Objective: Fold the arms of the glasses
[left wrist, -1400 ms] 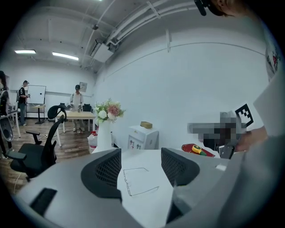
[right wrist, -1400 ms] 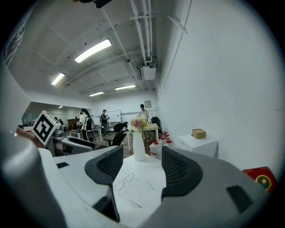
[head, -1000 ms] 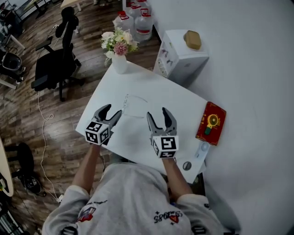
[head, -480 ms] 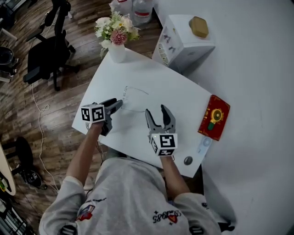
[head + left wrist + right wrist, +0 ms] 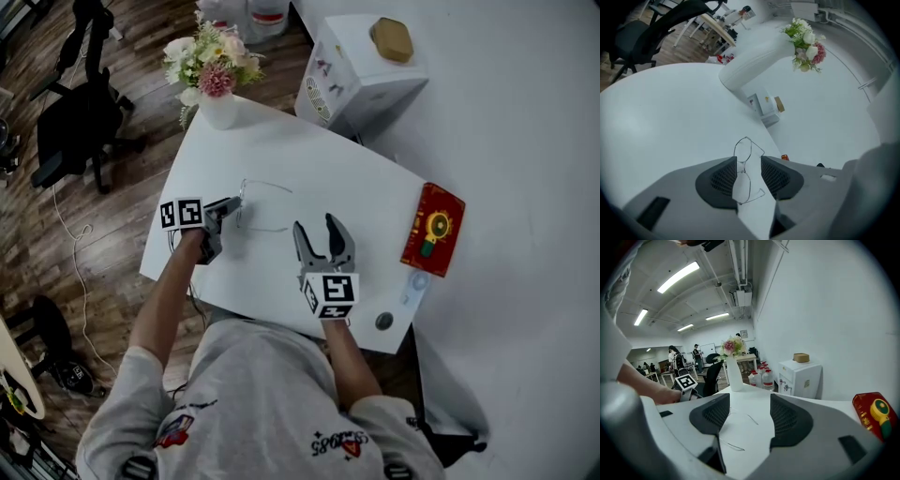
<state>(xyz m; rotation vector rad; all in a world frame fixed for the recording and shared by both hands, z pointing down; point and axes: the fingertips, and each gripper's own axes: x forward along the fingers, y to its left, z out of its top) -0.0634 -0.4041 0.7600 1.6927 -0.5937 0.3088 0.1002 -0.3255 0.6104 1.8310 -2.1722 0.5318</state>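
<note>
Since a second ago the left gripper (image 5: 234, 204) has dropped to the table (image 5: 309, 150) and rolled onto its side. Its tips have come in at the left end of the glasses (image 5: 264, 206). Its jaws have just been closing and now stand about half apart with the frame between them. The right gripper (image 5: 316, 225) has sunk a little, jaws kept wide with nothing in them, its tips just short of the glasses' near side.

Only the left gripper view shows the fit. One pad (image 5: 724, 178) lies against the wire beside the bridge and the other stands clear of it, so the frame is not yet clamped. The right gripper view shows two thin arms lying on the table beyond its gap, with the left hand (image 5: 644, 390) at its left edge; from the head view the wire is barely traceable.

The glasses are thin wire rims with clear lenses, both arms swung out and unfolded. They rest mid-table, well apart from the vase of flowers (image 5: 217, 108) at the far left corner and the red box (image 5: 431, 230) at the right edge
</note>
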